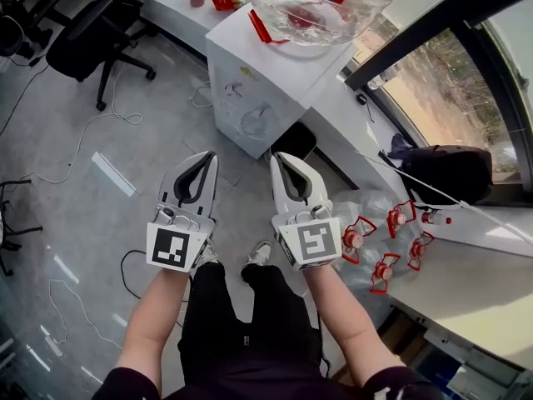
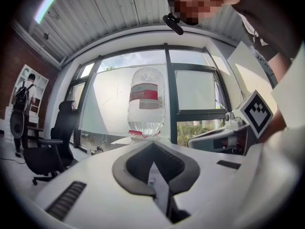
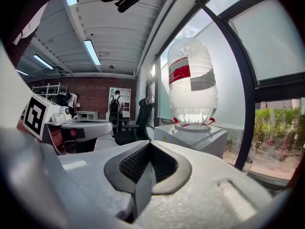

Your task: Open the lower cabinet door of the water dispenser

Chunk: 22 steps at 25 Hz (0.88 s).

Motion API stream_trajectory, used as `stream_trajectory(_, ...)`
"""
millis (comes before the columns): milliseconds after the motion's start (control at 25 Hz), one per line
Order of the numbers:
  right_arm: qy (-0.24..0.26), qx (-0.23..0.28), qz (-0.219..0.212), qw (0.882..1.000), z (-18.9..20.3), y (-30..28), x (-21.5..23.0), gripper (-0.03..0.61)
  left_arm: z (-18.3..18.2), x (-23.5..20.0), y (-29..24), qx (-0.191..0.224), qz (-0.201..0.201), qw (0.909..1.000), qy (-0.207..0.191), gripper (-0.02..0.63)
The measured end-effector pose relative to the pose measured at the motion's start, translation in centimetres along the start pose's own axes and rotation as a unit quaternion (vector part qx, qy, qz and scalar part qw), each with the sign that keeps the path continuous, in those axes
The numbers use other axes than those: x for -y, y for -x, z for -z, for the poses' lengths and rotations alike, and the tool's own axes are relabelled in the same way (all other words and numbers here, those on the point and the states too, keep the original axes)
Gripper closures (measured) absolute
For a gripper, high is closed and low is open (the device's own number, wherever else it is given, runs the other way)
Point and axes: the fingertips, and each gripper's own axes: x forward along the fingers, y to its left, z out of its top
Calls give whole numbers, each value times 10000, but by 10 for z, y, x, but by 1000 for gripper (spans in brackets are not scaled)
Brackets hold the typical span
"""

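The white water dispenser (image 1: 265, 90) stands ahead of me with a large clear bottle (image 1: 321, 2) upside down on top. Its front face (image 1: 246, 119) looks toward the floor on the left; I cannot make out the lower door's edges from here. Both grippers hang side by side in front of the dispenser, short of it and touching nothing. My left gripper (image 1: 207, 157) has its jaws together and empty. The right gripper (image 1: 280, 157) is likewise shut with nothing in it. The bottle (image 2: 146, 101) shows beyond the shut left gripper (image 2: 153, 146), and the bottle (image 3: 192, 82) again past the shut right gripper (image 3: 150, 144).
A dark bin (image 1: 293, 142) sits against the dispenser's right side. Empty bottles with red handles (image 1: 385, 240) lie on the floor at the right, under a sill with a black bag (image 1: 454, 173). An office chair (image 1: 92, 32) and loose cables (image 1: 83, 140) are at the left. A person (image 2: 21, 97) stands far off.
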Motion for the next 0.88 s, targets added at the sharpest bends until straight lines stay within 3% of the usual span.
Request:
stream_trajectory(200, -228, 73, -47, 9997, 72, -20, -11, 574, 71, -9, 5, -85, 30, 9999, -72, 607)
stream_trajectory(400, -328, -11, -85, 9994, 142, -46, -18, 574, 135, -23, -1, -69, 37, 9998, 167, 607)
stream_trajectory(560, -302, -31, -47, 9995, 190, -65, -10, 574, 185, -33, -14, -56, 49, 10000, -40, 607)
stream_trajectory(880, -403, 72, -15, 9992, 267, -92, 3, 574, 258, -37, -37, 109, 195, 9997, -43, 607)
